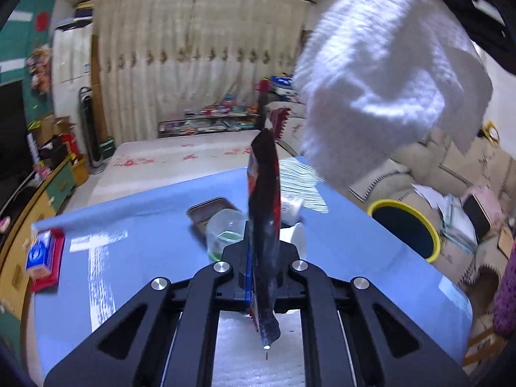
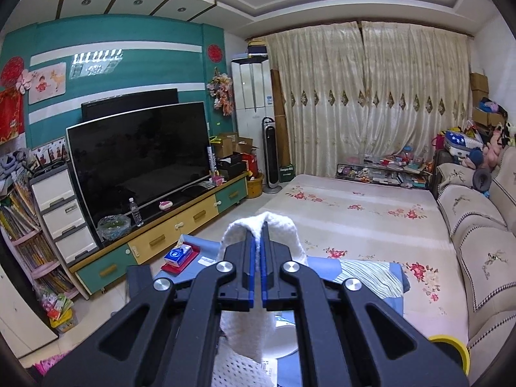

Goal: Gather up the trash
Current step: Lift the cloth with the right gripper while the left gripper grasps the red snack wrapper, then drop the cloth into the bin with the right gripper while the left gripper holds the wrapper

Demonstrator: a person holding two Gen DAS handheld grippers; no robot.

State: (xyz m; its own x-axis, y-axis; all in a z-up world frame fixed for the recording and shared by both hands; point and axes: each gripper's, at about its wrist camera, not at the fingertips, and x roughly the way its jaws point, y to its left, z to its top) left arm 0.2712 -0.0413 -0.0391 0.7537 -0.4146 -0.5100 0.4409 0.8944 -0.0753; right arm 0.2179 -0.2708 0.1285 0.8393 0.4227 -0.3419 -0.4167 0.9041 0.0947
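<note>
Over the blue table (image 1: 129, 213), both my grippers are loaded. My left gripper (image 1: 262, 258) is clamped on a dark snack wrapper (image 1: 264, 193), which stands on edge between the pads, its top rising above the table and its lower corner hanging toward me. My right gripper (image 2: 259, 258) is pinched tight on a white paper towel (image 2: 258, 222); it drapes over the fingertips and hangs below them, and from the left camera the paper towel (image 1: 387, 74) shows lifted high above the table's right side. Step in hand, as I judge it: pickup done, carry to the bin. The yellow-rimmed bin (image 1: 403, 229) sits just off the table's right edge, mouth up. Next move calls for bringing each load over that mouth before letting go, the towel first since it is nearer. Light paper may drift. Left on the table beyond the wrapper: a clear plastic cup (image 1: 225, 229), a white cup (image 1: 298, 235), a small tipped pot (image 1: 292, 208), a brown tray (image 1: 209, 209); a tissue pack (image 1: 40, 253) at the table's left edge.
</note>
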